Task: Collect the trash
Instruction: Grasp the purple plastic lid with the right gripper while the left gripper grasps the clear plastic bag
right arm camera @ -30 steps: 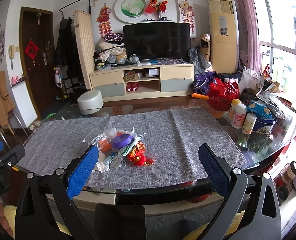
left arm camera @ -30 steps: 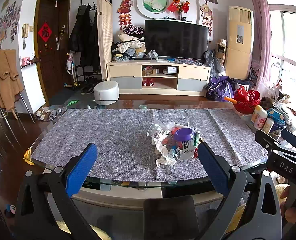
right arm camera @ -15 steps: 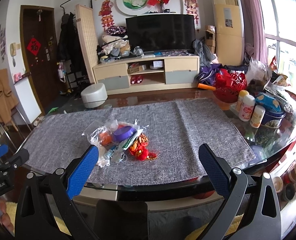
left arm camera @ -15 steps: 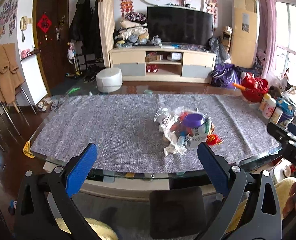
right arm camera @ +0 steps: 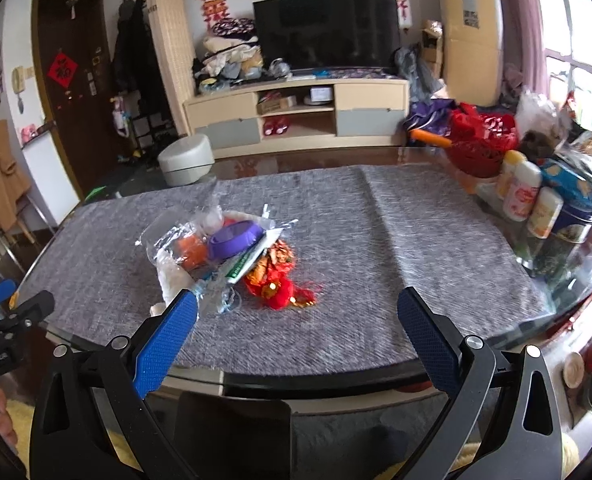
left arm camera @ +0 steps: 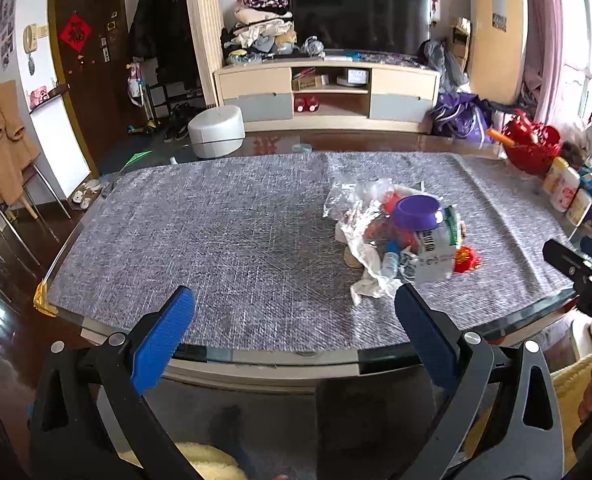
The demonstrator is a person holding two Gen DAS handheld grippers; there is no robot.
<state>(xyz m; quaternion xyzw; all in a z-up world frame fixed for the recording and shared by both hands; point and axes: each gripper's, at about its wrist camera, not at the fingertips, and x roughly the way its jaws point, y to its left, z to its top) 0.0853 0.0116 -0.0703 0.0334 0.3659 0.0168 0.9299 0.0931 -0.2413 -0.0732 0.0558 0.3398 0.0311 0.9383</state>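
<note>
Both tools [left arm camera: 294, 322] [right arm camera: 296, 320] now sit closer to the trash [left arm camera: 400, 236], spread empty; loose wrappers may scatter if I grab carelessly.

Bench [left arm camera: 224, 356]: glossy glass top that mirrored the room.
Runner [left arm camera: 224, 240]: coarse grey woven cloth, matt and rough, covering the bench.
Trash pile [left arm camera: 400, 236]: on the runner; crinkled clear plastic film, shiny; white crumpled paper; a printed carton face.
Purple cup [right arm camera: 234, 238]: smooth plastic, slight sheen, atop the trash pile.
Red ornament [right arm camera: 278, 294]: fuzzy cloth with gold trim, just right of the trash pile.
Left tongs [left arm camera: 294, 320]: matt black plastic arms, blue pads.
Right tongs [right arm camera: 296, 316]: the same, blue pads finely knurled.
</note>
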